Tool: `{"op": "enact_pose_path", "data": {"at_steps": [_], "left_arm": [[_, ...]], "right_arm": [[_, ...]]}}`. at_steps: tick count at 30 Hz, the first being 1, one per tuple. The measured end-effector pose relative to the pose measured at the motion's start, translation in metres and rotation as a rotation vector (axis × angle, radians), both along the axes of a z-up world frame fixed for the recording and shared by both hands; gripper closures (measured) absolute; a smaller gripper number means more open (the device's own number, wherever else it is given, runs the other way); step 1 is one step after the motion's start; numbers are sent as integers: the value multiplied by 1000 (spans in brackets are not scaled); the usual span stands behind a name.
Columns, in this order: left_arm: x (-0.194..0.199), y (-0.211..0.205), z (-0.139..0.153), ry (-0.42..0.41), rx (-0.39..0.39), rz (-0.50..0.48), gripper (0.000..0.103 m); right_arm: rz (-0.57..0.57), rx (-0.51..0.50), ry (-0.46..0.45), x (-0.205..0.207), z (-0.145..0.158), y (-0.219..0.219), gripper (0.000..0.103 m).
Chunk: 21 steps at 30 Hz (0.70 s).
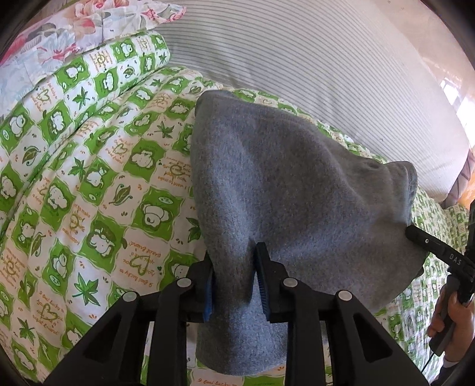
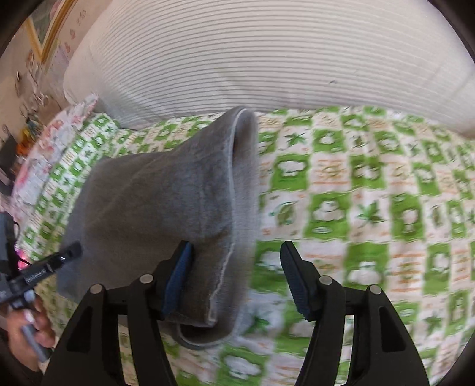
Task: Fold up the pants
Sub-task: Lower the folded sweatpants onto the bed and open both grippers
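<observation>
The grey fleece pants (image 1: 285,184) lie folded on a bed, on a green and white quilt (image 1: 89,184) with little bears and leaves on it.

In the left wrist view the left gripper (image 1: 234,279) has a fold of the pants between its fingers (image 1: 262,276). The gap is narrow, and the cloth fills it — I cannot tell if the pads press on it. At 3 o'clock the other gripper's finger touches the edge of the pants, with a hand (image 1: 445,314) below it.

In the right wrist view the right gripper (image 2: 237,282) has its fingers (image 2: 297,285) wide apart. The pants' hem (image 2: 225,237) lies by the left finger; the right finger is over bare quilt. At 12 o'clock sits a big striped pillow (image 2: 267,59). A flowery pillow (image 1: 89,26) is at 11 o'clock in the left view.
</observation>
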State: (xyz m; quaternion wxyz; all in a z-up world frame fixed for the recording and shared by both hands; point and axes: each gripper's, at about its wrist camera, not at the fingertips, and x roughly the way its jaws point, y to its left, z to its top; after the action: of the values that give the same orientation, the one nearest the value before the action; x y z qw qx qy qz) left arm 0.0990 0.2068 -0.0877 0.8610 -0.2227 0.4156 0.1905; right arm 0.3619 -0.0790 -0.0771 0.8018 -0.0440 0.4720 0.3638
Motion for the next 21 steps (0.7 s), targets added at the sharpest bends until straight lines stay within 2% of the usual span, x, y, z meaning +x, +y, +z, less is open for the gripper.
{"op": "enact_pose_path", "data": {"at_steps": [6,13,20,21], "left_arm": [[4,0,-4,31,4,-7,71],[-10,-5,15,33,31,-5,69],[-34,-28,39,-13,71,-32,43],[-36,-31,43,-20,73,-38,42]], "right_arm": [[-14,-53,0,4,-18,1,35],[-54,49,46,-4,5,-14,33],[45,112,14,-28,46,-11,33],[64,113,9,-33,50,-8,32]]}}
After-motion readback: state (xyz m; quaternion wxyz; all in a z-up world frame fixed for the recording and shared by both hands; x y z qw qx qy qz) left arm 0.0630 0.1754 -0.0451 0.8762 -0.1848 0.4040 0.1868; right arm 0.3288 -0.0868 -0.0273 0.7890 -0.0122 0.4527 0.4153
